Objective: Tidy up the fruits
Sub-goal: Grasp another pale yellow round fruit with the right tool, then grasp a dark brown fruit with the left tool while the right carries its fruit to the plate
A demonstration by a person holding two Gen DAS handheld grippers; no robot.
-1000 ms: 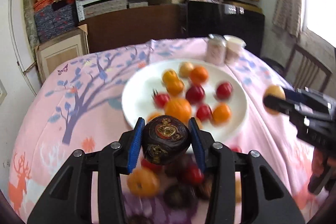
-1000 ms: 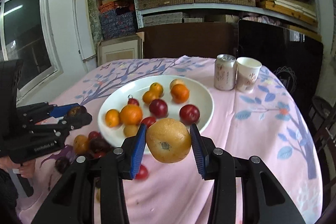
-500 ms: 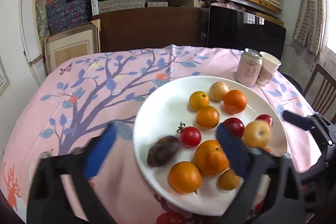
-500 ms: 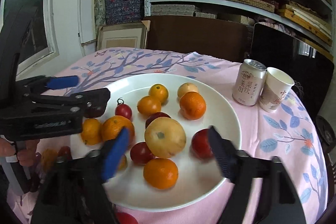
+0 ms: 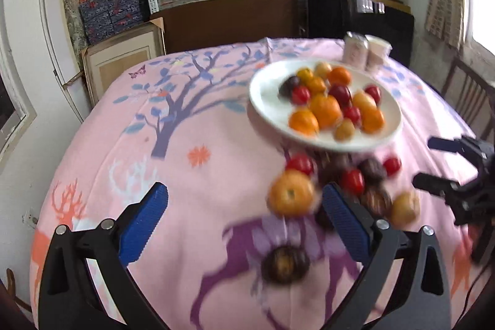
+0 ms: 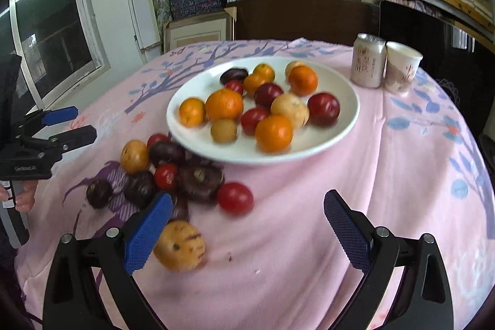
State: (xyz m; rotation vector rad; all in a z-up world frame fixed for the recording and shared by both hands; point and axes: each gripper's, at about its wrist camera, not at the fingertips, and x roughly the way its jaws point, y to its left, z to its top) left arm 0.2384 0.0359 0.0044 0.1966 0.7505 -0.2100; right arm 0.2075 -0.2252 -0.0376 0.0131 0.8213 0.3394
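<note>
A white plate [image 6: 346, 119] [image 5: 266, 110] holds several oranges, red plums, tomatoes, a dark passion fruit [image 6: 234, 75] and a pale yellow fruit [image 6: 289, 109]. Loose fruit lies on the pink cloth in front of it: an orange [image 5: 290, 196], a dark fruit [image 5: 284, 265], a yellow speckled fruit [image 6: 180, 246], a red tomato [image 6: 235, 197]. My left gripper [image 5: 247, 228] is open and empty above the cloth, left of the loose pile. My right gripper [image 6: 247, 229] is open and empty, its left finger beside the speckled fruit.
A drink can [image 6: 368, 61] and a paper cup [image 6: 400, 67] stand behind the plate at the right. The round table's edges drop away on all sides. Shelves with boxes and a dark cabinet [image 6: 303, 17] stand behind. A chair [image 5: 467, 95] is at the right.
Both grippers let go of their fruit on the plate, the left a dark passion fruit, the right a pale yellow fruit. Both opened wide and drew back toward the loose pile.
</note>
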